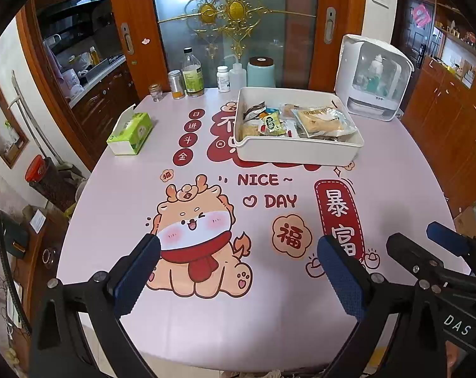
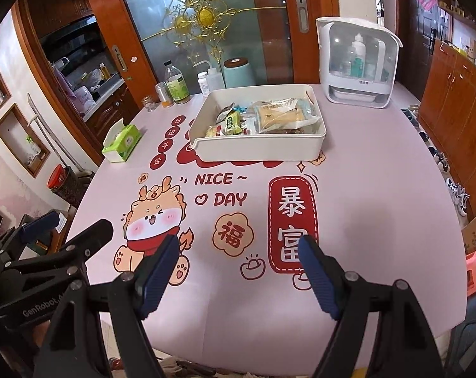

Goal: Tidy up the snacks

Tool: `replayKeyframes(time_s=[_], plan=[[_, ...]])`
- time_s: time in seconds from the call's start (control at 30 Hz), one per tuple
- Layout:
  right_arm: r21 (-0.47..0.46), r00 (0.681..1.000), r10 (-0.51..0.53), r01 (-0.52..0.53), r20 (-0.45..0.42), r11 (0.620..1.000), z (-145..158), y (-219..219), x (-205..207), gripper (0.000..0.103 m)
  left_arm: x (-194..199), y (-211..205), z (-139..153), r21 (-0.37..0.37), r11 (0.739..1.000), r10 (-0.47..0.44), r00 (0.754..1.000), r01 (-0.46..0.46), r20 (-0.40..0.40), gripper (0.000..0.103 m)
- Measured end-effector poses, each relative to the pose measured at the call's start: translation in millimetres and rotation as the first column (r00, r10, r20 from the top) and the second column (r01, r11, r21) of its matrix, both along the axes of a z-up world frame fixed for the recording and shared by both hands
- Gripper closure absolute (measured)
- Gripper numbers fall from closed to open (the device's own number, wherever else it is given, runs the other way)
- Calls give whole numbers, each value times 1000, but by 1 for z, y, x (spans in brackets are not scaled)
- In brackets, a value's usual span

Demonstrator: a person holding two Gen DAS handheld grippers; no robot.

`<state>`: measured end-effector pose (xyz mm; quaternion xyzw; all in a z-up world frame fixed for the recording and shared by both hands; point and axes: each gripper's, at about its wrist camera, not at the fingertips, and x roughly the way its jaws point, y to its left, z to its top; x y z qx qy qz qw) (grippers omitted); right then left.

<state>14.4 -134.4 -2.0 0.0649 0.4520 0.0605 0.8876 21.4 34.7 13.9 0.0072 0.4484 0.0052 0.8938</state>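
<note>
A white rectangular tray [image 1: 301, 152] stands at the far middle of the pink printed table, and it also shows in the right wrist view [image 2: 260, 152]. It holds several snack packets [image 1: 326, 123] [image 2: 285, 116], among them a large clear bag of pale biscuits and a small green packet [image 1: 272, 123] [image 2: 232, 122]. My left gripper [image 1: 238, 258] is open and empty above the table's near edge. My right gripper [image 2: 238, 258] is open and empty beside it, to its right. Both are well short of the tray.
A green tissue box [image 1: 130, 132] lies at the left. Bottles and jars [image 1: 192, 75] and a mint canister [image 1: 260, 72] line the far edge. A white appliance with a clear window [image 1: 373, 78] stands at the far right. Cabinets and a glass door surround the table.
</note>
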Motion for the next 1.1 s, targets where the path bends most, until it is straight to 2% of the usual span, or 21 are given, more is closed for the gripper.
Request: replayKeyframes(time_s=[1.1], plan=[[7,1000,-1,1,-11,1000,-5,-11,0,25,1,-10,-9,-3,1000,-15,1000,14,-25,4]])
